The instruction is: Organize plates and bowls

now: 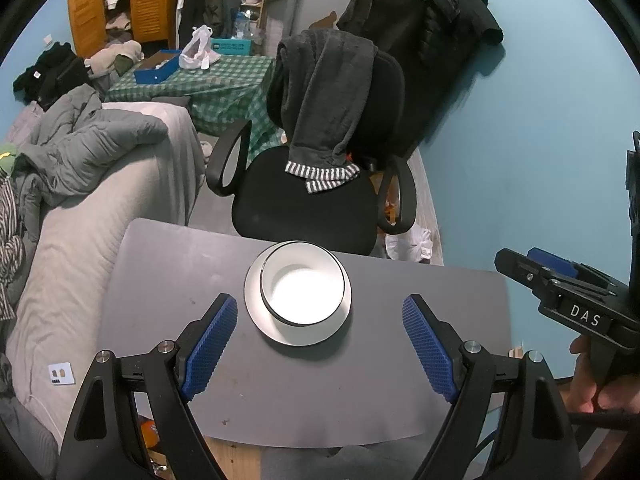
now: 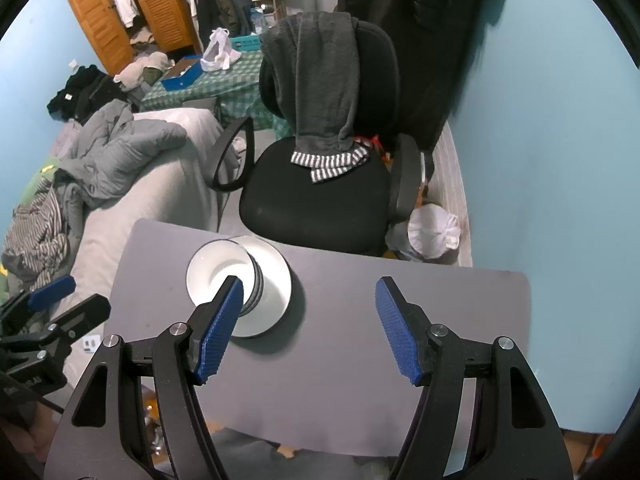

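My left tongs (image 1: 320, 344) hang wide apart over the grey bench (image 1: 168, 320), nothing between their blue ribbed pads (image 1: 208, 348). My right tongs (image 2: 310, 328) stand just as wide and just as empty, tilted down at the same bench.

Just ahead of the left tongs, centred in the gap between the two pads but beyond their tips and clear of both, sits a white bowl (image 1: 303, 284) with a dark rim, resting on a white plate (image 1: 256, 304). From the right wrist view the same stack lies ahead and to the left: the bowl (image 2: 218, 268) and the plate (image 2: 276, 284) sit partly behind the left-hand pad (image 2: 220, 330) of the right tongs, and I cannot tell from this angle whether that pad touches them. The bench between the right tongs' pads is bare.

At the right edge of the left wrist view, a hand (image 1: 596, 384) grips the handle of the right tongs, beside the bench.

Beyond the bowl, past the far edge of the bench, stands a black office chair (image 1: 308, 204) with a dark grey garment (image 1: 328, 92) draped over its back. Further left lies a bed (image 1: 92, 216) with a grey quilted jacket (image 1: 100, 148) on it.
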A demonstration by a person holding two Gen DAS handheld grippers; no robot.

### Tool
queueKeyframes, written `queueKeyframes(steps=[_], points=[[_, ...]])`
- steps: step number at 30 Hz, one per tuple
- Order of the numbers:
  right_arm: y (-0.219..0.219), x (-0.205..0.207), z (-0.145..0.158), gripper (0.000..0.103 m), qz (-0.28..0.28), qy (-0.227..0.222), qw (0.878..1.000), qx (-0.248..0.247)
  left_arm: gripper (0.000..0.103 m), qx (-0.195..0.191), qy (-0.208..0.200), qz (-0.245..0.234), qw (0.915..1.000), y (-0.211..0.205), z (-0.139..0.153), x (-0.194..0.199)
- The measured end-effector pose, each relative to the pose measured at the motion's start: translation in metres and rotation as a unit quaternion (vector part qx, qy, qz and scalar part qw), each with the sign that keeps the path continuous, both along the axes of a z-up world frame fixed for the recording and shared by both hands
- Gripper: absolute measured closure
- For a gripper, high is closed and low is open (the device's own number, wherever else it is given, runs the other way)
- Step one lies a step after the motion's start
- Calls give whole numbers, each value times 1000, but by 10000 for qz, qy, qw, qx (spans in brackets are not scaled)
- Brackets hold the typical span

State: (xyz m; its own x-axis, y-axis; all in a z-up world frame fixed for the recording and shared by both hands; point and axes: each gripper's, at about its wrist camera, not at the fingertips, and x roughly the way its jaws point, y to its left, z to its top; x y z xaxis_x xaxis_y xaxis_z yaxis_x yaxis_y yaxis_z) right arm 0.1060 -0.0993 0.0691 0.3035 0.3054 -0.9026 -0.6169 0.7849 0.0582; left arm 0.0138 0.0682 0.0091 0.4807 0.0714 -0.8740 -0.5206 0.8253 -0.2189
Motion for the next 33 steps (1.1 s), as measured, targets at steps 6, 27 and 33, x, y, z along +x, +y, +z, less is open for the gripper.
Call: queueKeyframes(steps=[6,27,33], points=[[0,0,0,35,0,-13,10000,13,17,-133,-38,7,9999,2,0,-1],[6,-8,4,35,25,23,10000,11,17,19,-88,146,9999,-4,8,-15],[8,-14,5,35,34,28,10000,12,17,45,-50,89,9999,-7,8,-18]])
